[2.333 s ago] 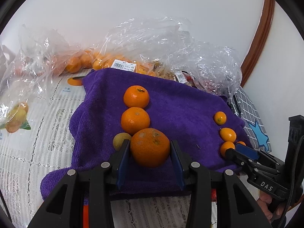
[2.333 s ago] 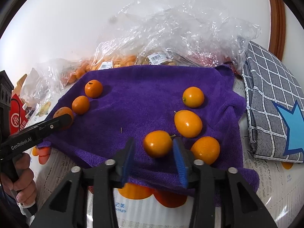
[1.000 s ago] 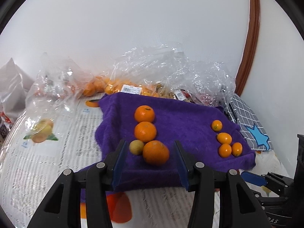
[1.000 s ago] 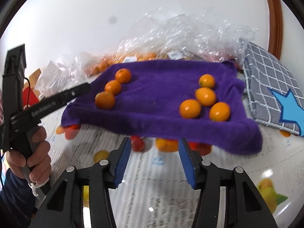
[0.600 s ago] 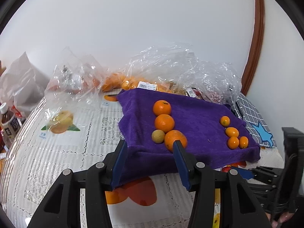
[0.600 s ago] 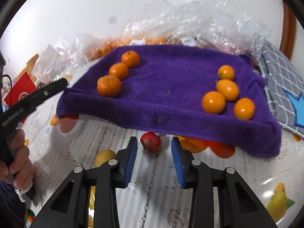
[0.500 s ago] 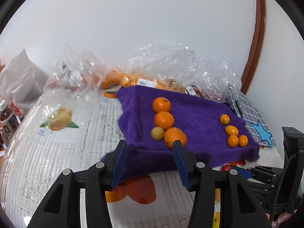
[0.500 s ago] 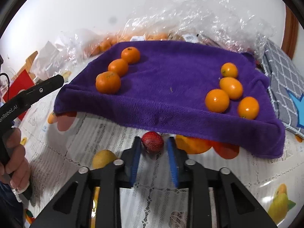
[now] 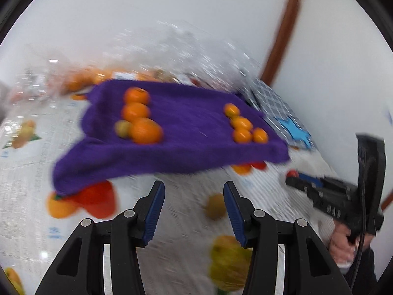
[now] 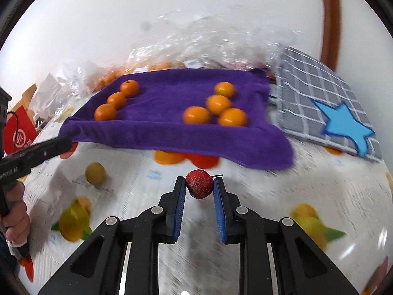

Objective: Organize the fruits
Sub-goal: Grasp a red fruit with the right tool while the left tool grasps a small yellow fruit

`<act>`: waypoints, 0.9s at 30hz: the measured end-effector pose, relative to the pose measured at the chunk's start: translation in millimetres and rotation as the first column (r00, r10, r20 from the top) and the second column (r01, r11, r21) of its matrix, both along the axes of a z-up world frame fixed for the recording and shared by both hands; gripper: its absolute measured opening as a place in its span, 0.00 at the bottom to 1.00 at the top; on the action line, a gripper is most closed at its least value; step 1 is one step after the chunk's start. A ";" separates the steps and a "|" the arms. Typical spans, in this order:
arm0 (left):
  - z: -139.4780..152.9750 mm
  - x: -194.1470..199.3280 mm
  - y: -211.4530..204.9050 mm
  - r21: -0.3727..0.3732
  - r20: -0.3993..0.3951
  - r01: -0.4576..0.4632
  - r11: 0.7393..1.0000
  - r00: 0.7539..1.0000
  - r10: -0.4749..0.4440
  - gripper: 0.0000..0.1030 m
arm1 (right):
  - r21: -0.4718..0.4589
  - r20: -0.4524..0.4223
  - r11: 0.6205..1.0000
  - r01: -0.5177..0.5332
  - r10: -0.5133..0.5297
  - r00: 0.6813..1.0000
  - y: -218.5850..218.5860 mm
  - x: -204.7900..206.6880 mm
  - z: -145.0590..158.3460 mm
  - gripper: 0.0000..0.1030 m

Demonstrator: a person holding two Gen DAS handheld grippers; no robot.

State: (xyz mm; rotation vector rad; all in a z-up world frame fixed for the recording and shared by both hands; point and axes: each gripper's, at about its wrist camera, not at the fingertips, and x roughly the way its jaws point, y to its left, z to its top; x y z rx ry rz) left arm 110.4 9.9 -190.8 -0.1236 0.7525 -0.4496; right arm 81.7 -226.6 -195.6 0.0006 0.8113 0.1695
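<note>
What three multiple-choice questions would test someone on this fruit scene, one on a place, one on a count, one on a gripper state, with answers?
1. Where does the small yellow-green fruit off the towel lie?
A. on the checked cloth
B. on the tablecloth near the left gripper
C. inside a plastic bag

2. How many orange fruits lie on the towel in the right wrist view?
A. five
B. seven
C. ten

3. What is the right gripper doing?
A. gaping with nothing between its fingers
B. gripping an orange
C. shut on the red fruit

Answers:
1. B: it sits on the printed tablecloth, just ahead of the left gripper.
2. B: three in a row on the left, four clustered on the right.
3. C: both blue pads press the red fruit's sides, while the left gripper gapes with nothing held.
</note>
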 end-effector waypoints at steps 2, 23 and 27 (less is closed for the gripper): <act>-2.5 -1.7 -13.3 0.025 -0.014 0.028 0.999 1.000 -0.028 0.46 | 0.008 0.007 1.000 0.020 -0.020 1.000 -11.3 -5.6 1.0 0.22; -16.5 15.7 -40.1 0.165 -0.094 -0.032 0.986 0.994 0.048 0.25 | 0.006 -0.050 0.999 0.039 -0.039 0.998 -26.5 -12.9 -6.5 0.22; -17.0 16.4 -38.3 0.150 -0.099 -0.029 0.988 0.994 0.044 0.25 | 0.005 -0.053 0.999 0.039 -0.039 0.998 -26.8 -12.1 -7.1 0.22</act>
